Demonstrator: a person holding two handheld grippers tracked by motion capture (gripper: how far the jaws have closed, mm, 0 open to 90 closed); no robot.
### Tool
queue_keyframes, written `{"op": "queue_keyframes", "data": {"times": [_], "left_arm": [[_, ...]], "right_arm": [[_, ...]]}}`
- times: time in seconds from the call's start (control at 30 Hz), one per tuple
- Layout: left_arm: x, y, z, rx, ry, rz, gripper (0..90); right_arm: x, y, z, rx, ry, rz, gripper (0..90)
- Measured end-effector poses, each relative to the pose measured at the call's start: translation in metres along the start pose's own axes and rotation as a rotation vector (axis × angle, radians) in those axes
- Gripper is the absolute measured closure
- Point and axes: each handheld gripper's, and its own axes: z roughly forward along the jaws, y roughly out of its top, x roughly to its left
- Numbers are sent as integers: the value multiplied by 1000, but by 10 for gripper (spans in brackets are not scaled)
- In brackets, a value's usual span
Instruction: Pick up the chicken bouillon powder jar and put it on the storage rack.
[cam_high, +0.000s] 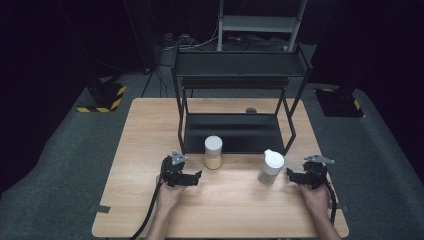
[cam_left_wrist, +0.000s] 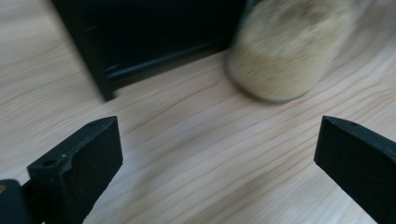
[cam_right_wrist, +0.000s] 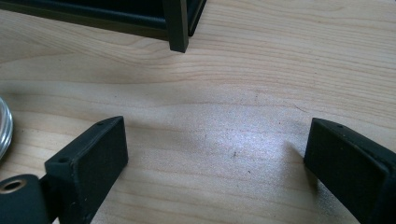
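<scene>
Resting low over the wooden table (cam_high: 235, 210), both grippers stand with jaws wide and nothing between them.

The left gripper (cam_high: 199, 177) is near the white-lidded jar (cam_high: 213, 152) of pale grains, which appears blurred in the left gripper view; the right gripper (cam_high: 288, 173) is just beside the spouted jar (cam_high: 271, 167), before the black rack (cam_high: 240, 100).

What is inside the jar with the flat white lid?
The flat-lidded jar holds pale beige granules up to about mid-height, with clear glass above. The white lid covers the mouth, so nothing is visible from the top.
</scene>
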Motion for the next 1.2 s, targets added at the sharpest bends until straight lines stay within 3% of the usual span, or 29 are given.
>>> {"op": "queue_keyframes", "data": {"times": [0.27, 0.63, 1.2], "left_arm": [[-10, 15, 15, -24, -36, 10, 25], [-22, 30, 31, -83, -41, 3, 57], [-33, 42, 39, -144, -27, 6, 165]], "right_arm": [[0, 0, 0, 0, 0, 0, 55], [0, 0, 0, -1, 0, 1, 60], [1, 0, 0, -3, 1, 0, 65]]}}
